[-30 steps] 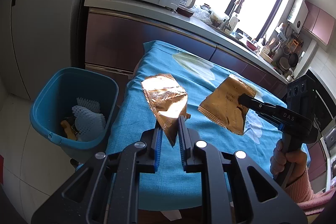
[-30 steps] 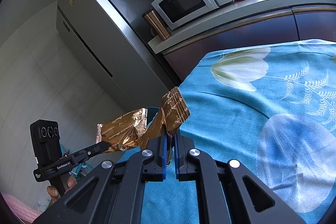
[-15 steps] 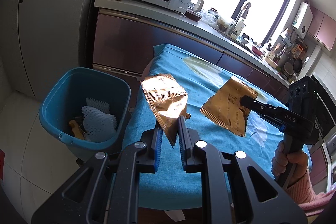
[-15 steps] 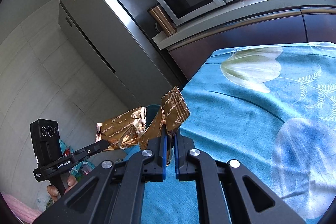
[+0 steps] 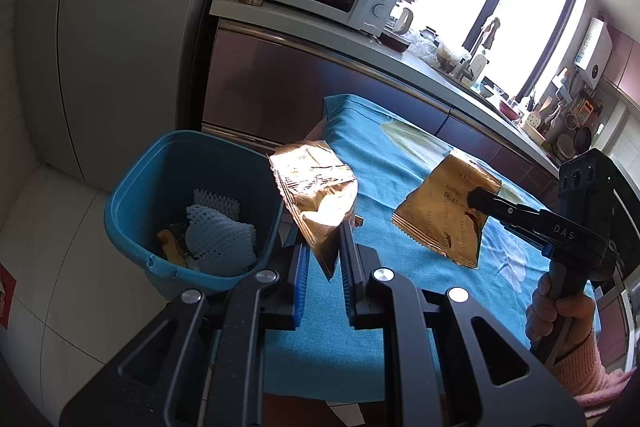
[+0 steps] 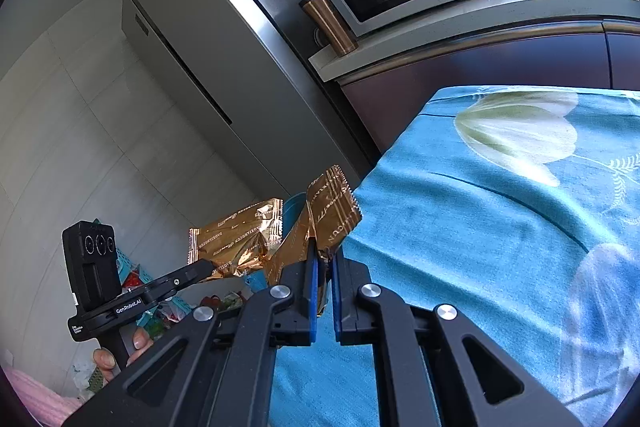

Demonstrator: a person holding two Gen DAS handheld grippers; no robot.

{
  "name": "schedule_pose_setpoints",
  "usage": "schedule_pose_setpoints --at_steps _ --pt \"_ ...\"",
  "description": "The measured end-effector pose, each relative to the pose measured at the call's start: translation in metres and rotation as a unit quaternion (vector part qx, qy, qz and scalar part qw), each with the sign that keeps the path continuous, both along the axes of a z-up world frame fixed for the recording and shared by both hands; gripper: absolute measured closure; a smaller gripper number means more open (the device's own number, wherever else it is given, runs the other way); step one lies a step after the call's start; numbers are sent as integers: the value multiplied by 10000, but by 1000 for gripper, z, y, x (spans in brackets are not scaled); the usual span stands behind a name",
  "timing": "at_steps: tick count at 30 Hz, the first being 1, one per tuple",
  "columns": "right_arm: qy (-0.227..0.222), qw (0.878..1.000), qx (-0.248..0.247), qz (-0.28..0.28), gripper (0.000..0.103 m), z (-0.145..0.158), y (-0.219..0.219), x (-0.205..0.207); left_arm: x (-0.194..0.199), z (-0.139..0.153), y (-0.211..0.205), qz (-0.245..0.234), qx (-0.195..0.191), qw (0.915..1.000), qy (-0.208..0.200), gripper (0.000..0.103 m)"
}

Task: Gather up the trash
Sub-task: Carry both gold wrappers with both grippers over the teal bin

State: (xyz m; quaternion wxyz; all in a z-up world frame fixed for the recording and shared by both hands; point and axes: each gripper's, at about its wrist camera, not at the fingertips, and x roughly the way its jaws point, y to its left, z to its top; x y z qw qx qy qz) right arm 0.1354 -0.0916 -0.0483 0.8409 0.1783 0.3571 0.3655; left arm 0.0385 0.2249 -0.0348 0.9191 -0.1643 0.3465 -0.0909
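Whereas a second earlier the blue bin (image 5: 192, 203) sat far to the left of the left wrist view, it now lay nearer the middle, its rim just beside the held wrapper; both grips were unchanged.

Item 1: left claw (image 5: 323, 259), narrowly parted, pinching the lower tip of a gold foil wrapper (image 5: 316, 191). Crinkled, glossy, serrated at the ends; long axis rising from the claw and leaning left, over the tabletop's left edge next to the bin.

Item 2: right claw (image 6: 323, 267), closed tight on a second gold foil wrapper (image 6: 328, 223). Flat, printed, zigzag-cut hem; in the left wrist view (image 5: 448, 207) its long axis ran slantwise, upper corner to the right, held above the tabletop's middle.

Item 3: tabletop, draped in turquoise cloth (image 5: 384, 155) with pale floral print, soft weave.

Item 4: bin, smooth plastic, rounded-square mouth, holding white foam netting (image 5: 220, 235).
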Motion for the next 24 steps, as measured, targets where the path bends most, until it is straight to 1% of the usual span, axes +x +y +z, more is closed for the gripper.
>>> schedule_pose_setpoints --at_steps 24 --pt "-77 9982 -257 534 98 11 56 12 -3 -8 36 439 -23 9990 80 88"
